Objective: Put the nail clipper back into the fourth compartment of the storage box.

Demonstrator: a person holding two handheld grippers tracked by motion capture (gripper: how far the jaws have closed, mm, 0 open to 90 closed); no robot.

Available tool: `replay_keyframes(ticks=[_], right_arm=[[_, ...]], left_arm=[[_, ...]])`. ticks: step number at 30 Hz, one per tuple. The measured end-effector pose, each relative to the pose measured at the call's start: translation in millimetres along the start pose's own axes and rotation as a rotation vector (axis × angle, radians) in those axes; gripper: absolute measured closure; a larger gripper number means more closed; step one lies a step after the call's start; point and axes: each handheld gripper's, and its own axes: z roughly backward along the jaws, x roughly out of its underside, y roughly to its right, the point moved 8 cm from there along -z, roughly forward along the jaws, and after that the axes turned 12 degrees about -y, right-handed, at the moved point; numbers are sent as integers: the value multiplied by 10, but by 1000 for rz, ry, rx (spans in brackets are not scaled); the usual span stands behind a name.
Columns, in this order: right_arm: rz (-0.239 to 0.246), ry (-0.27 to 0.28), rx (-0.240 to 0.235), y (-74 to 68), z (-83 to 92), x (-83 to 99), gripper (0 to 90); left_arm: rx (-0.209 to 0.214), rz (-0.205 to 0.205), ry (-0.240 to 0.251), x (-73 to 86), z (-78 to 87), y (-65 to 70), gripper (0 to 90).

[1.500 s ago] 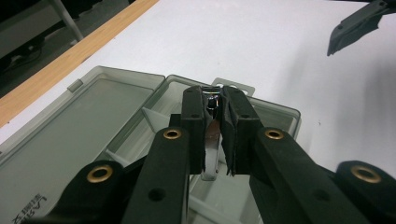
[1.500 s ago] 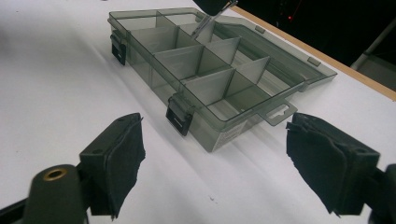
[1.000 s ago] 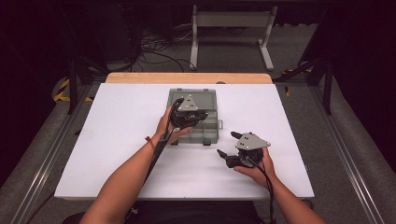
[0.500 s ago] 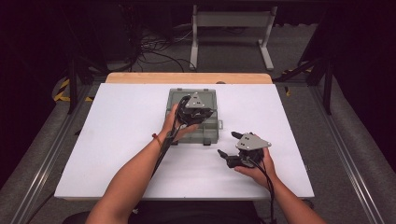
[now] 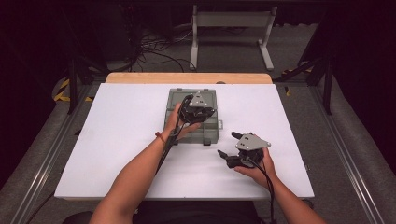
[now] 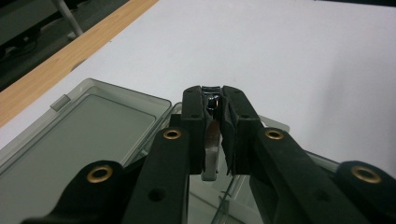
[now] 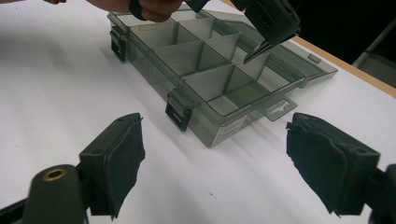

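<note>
Left gripper (image 5: 201, 112) was clenched on a small metal piece (image 6: 211, 149), what looked like a nail clipper, pinched upright between our pads with its chromed tip poking out at the jaw tips. In the high view we held it over the right part of the compartment box (image 5: 177, 100), above the divided tray. Box was smoky translucent plastic, sat mid-table on the white table (image 5: 116, 140), lid (image 6: 93, 135) flipped fully open and lying flat on the far side, toward the wooden edge strip (image 5: 187, 78). From the right gripper view the held piece's lower tip hung just above the dividers (image 7: 205, 51), over one of the tray's far compartments; couldn't tell if it touched a wall. Compartments we could see into looked bare. Two dark latches (image 7: 178, 114) sat on the tray's near wall, plus a hang tab (image 7: 279, 108) at its end. Right gripper (image 5: 229, 144) rested on the table near the box's near right corner, jaws spread wide, nothing between the pads (image 7: 122, 158), pointed at the box. Only the divider walls stood between the piece and the tray floor. Beyond the table: a grey metal frame (image 5: 231, 21), cables (image 5: 154, 46) on the floor, and rails down both sides.
</note>
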Motion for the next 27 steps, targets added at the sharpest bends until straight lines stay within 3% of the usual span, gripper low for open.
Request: replay_keyframes(ticks=[27], right_arm=[[1, 0, -2, 0, 9, 3, 188]], left_arm=[[1, 1, -47, 33, -155, 20, 806]])
